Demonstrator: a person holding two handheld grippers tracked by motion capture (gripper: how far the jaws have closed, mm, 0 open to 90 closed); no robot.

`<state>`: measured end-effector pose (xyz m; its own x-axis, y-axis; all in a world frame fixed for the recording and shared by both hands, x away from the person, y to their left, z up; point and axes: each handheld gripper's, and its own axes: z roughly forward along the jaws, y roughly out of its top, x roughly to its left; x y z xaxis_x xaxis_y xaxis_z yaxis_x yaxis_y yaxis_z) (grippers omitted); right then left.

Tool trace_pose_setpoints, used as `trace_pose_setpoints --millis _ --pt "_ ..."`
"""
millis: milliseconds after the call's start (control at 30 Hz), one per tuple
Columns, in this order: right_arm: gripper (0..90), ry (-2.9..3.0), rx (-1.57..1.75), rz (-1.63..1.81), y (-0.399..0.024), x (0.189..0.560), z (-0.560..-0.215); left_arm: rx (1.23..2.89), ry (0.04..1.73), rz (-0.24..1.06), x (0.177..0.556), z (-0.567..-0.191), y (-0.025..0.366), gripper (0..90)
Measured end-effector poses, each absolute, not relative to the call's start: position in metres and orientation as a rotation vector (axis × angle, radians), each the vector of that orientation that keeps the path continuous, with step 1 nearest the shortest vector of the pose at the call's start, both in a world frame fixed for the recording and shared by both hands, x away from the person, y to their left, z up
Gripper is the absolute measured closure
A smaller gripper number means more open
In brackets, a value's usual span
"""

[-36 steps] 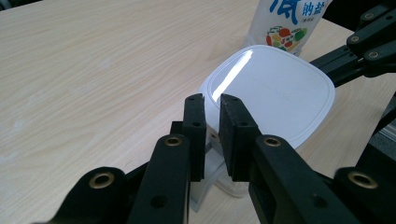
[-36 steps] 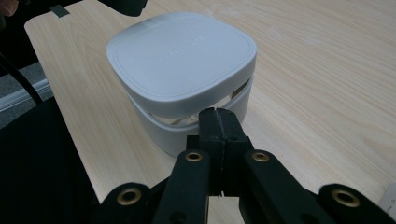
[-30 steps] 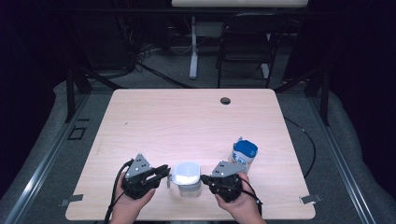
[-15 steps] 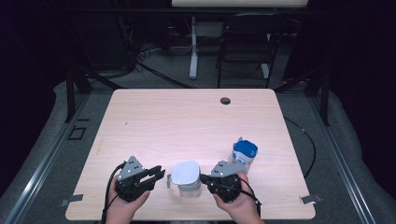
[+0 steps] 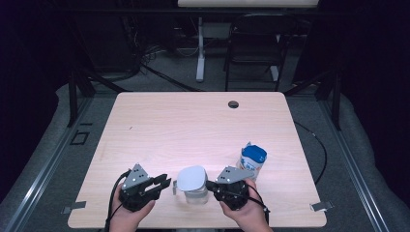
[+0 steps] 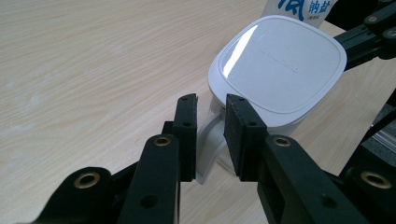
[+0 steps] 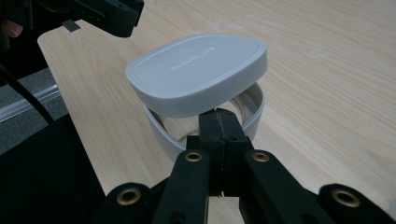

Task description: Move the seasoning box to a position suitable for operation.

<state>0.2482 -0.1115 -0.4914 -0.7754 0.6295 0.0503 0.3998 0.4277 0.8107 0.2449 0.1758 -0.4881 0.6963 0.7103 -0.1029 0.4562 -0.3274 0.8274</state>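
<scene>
Right gripper (image 5: pixel 211 185) jaws clenched on white-lidded container (image 5: pixel 192 180) rim; left gripper (image 5: pixel 166 183) jaws just opening, released around its handle (table (image 5: pixel 193 125))

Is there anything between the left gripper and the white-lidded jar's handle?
Nothing visible. In the left gripper view the left gripper has its jaws either side of the jar's handle, with small gaps showing. The jaws have just been opening. The right gripper is on the jar from the opposite side.
</scene>
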Motion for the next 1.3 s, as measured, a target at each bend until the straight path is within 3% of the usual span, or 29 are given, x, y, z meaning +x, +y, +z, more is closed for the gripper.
trace_pose_setpoints --millis 1300 --pt "90.0 2.413 0.848 1.333 -0.099 0.241 -0.478 1.965 0.89 0.367 0.235 -0.486 0.178 62.6"
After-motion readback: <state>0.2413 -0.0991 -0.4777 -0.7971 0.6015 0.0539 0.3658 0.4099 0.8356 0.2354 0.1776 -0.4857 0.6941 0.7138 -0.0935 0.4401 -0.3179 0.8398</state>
